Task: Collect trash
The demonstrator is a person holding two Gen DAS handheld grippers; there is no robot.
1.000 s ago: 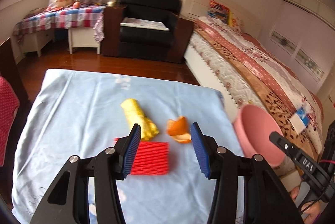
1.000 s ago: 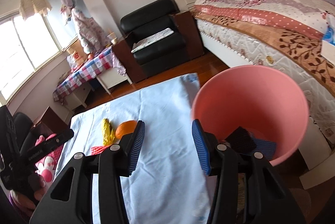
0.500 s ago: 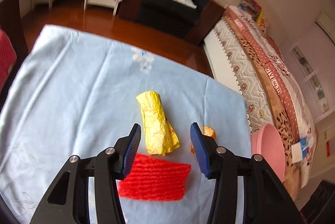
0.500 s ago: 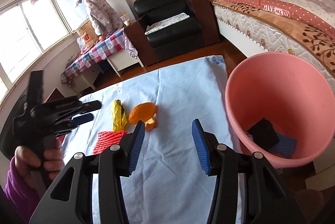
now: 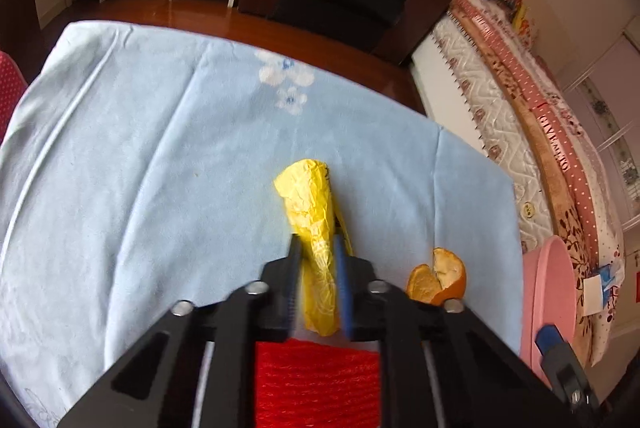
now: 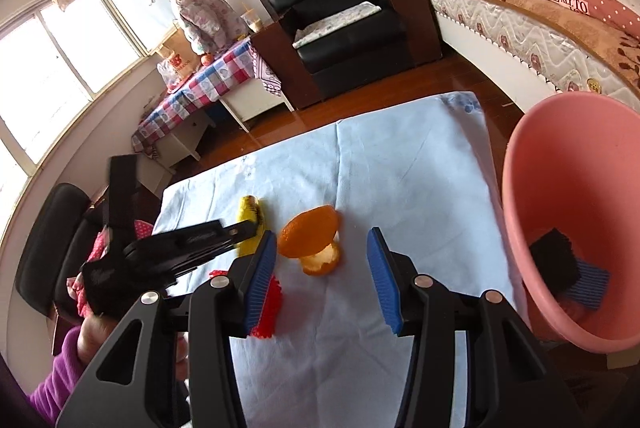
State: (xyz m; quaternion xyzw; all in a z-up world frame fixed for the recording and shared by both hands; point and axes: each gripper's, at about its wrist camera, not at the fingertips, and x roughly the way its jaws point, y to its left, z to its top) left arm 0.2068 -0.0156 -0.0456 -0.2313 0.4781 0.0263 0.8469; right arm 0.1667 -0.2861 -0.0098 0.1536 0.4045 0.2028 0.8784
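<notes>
A crumpled yellow wrapper (image 5: 312, 220) lies on the light blue tablecloth (image 5: 140, 148). My left gripper (image 5: 318, 264) is shut on the wrapper's near end. A red foam net (image 5: 316, 384) lies under the left gripper. Orange peel (image 5: 438, 278) sits to the right of the wrapper. In the right wrist view my right gripper (image 6: 322, 268) is open and empty above the cloth, with the orange peel (image 6: 310, 240) just ahead, and the yellow wrapper (image 6: 250, 224) and left gripper (image 6: 240, 232) to its left. The pink bin (image 6: 568, 156) stands at the right.
The pink bin holds a black and a blue scrap (image 6: 560, 268). It also shows at the table's right edge in the left wrist view (image 5: 548, 300). A bed (image 6: 540, 8), a black armchair (image 6: 344, 28) and a checkered side table (image 6: 208, 80) stand beyond the table.
My left gripper has come down and forward over the red net and closed on the yellow wrapper. My right gripper has swung left from the pink bin toward the orange peel, still open.
</notes>
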